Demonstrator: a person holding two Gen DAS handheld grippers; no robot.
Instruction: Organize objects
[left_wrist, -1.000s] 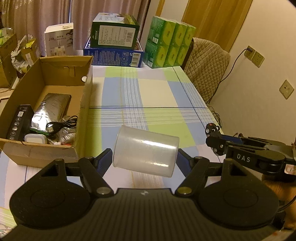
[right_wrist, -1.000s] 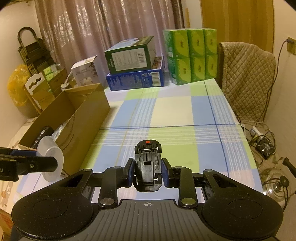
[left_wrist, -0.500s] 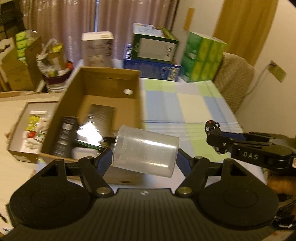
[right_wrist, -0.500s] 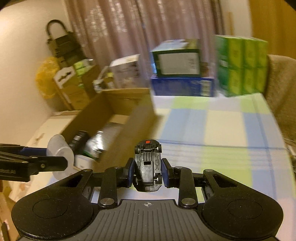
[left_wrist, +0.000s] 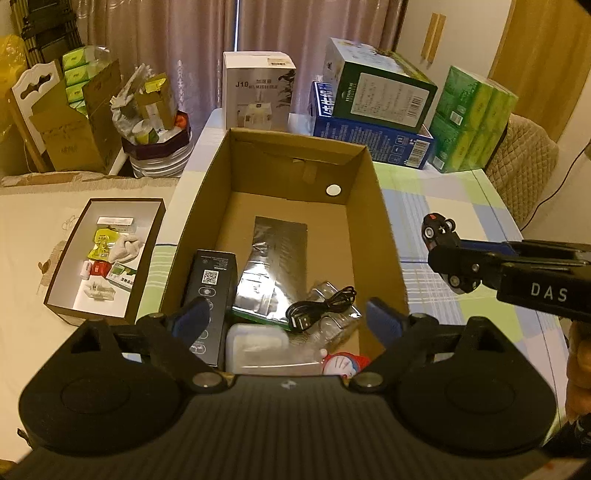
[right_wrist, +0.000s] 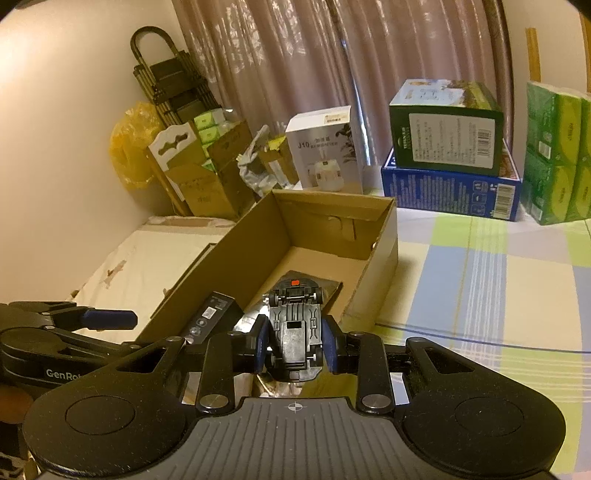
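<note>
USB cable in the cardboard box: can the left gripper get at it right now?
Probably yes. The left gripper is open and empty above the cardboard box, and the USB cable lies on top, uncovered.

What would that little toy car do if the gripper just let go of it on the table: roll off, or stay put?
The toy car has free-looking wheels, so on the flat tablecloth it would probably roll if nudged. It looks like hard plastic, likely light and stiff. The right gripper pinches its sides with the underside up; dropped that way it might land on its roof.

left hand-held gripper (left_wrist: 288, 321) | black, blue pads | right hand-held gripper (right_wrist: 295, 347) | "DAS", perhaps "GenRob"
</note>
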